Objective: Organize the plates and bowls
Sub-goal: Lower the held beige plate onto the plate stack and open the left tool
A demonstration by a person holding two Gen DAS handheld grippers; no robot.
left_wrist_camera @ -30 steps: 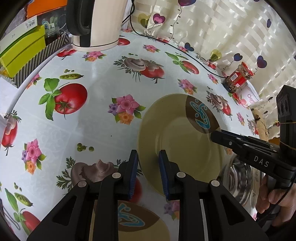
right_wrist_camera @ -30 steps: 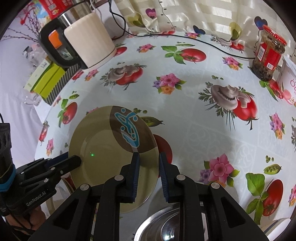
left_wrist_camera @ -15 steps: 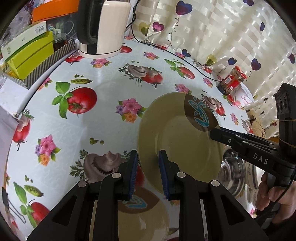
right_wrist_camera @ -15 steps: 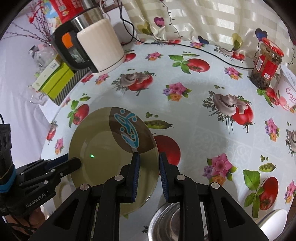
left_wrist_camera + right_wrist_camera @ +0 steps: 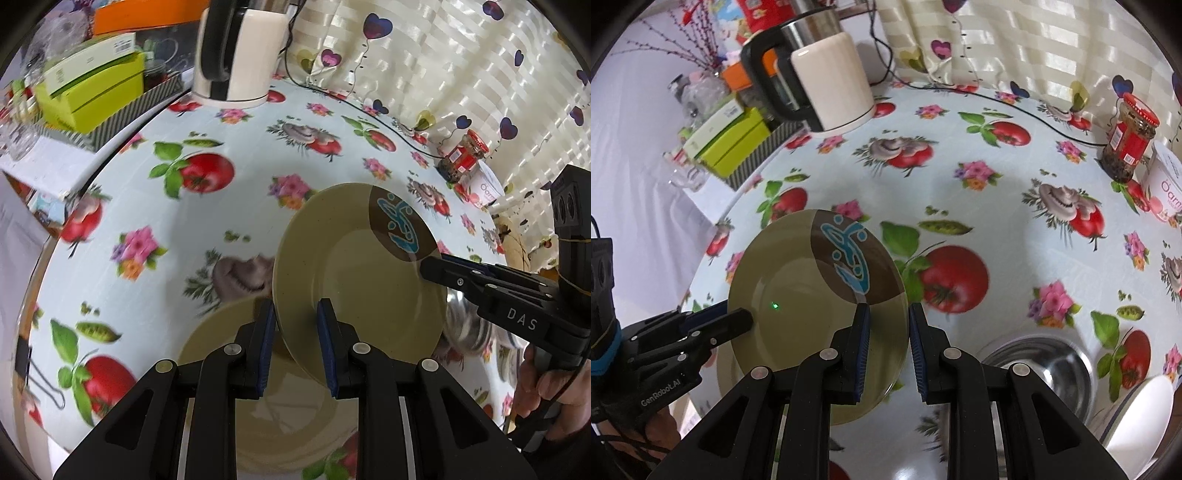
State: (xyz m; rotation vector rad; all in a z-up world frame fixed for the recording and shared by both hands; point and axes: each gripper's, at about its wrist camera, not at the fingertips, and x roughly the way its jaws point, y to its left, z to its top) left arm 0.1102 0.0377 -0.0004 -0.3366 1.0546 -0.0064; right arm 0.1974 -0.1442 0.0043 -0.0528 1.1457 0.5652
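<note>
The olive plate (image 5: 354, 273) with the brown-and-teal patch is lifted clear of the tablecloth (image 5: 177, 236), over a second olive plate (image 5: 258, 417) lying near the table's near edge. The left gripper (image 5: 295, 345) is clamped on its left rim and the right gripper (image 5: 885, 347) on its right rim. A steel bowl (image 5: 1039, 356) sits just right of it, a kettle (image 5: 831, 81) at the far edge.

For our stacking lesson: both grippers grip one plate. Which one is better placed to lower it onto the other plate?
Probably left. The left gripper holds the plate directly above the second plate; the right gripper pinches the far rim.
</note>
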